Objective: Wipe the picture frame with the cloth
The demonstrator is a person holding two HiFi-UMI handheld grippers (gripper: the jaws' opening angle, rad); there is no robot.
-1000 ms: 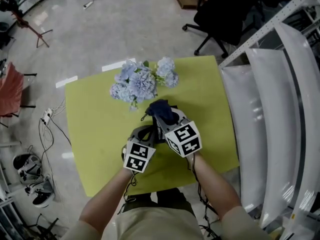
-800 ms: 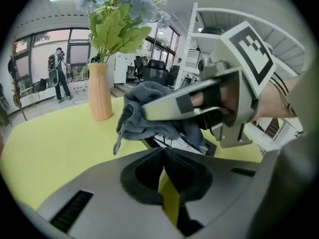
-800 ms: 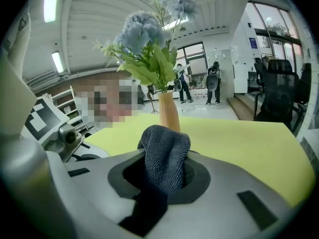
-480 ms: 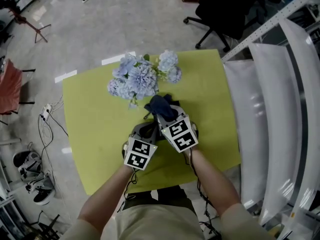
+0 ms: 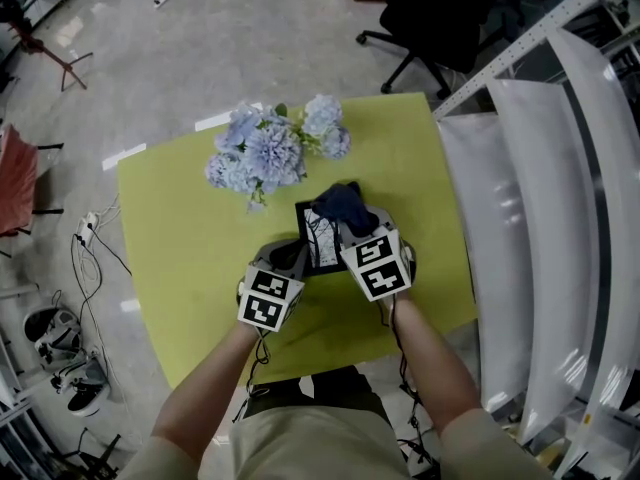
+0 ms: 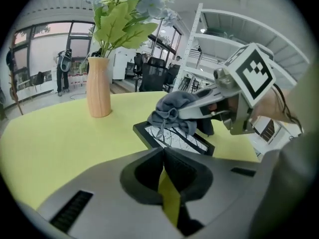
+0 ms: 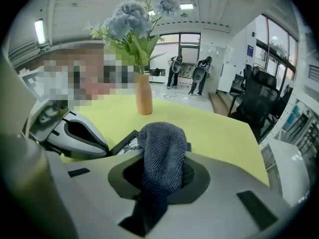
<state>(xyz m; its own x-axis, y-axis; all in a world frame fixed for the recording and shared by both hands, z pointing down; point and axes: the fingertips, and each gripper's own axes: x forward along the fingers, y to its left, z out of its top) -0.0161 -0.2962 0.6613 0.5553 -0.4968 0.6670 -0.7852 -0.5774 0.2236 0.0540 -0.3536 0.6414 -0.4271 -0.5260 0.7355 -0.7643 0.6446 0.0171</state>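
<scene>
A black picture frame (image 5: 318,238) with a white line drawing lies flat on the yellow-green table (image 5: 180,228). My right gripper (image 5: 347,224) is shut on a dark blue cloth (image 5: 345,205), which rests on the frame's far right part. In the right gripper view the cloth (image 7: 162,156) bulges out between the jaws and hides their tips, with the frame (image 7: 124,141) just beyond. My left gripper (image 5: 288,259) is at the frame's near left edge. Its jaws (image 6: 162,153) meet with nothing between them, and the frame (image 6: 174,136) and cloth (image 6: 172,111) lie just ahead.
A tan vase (image 6: 98,86) of pale blue flowers (image 5: 270,148) stands on the table behind the frame. White shelving (image 5: 530,218) runs along the table's right side. A black office chair (image 5: 440,18) stands on the floor beyond the table.
The right gripper has carried the cloth to the right across the frame, so the white picture now shows. The left gripper has stayed at the frame's left edge.
</scene>
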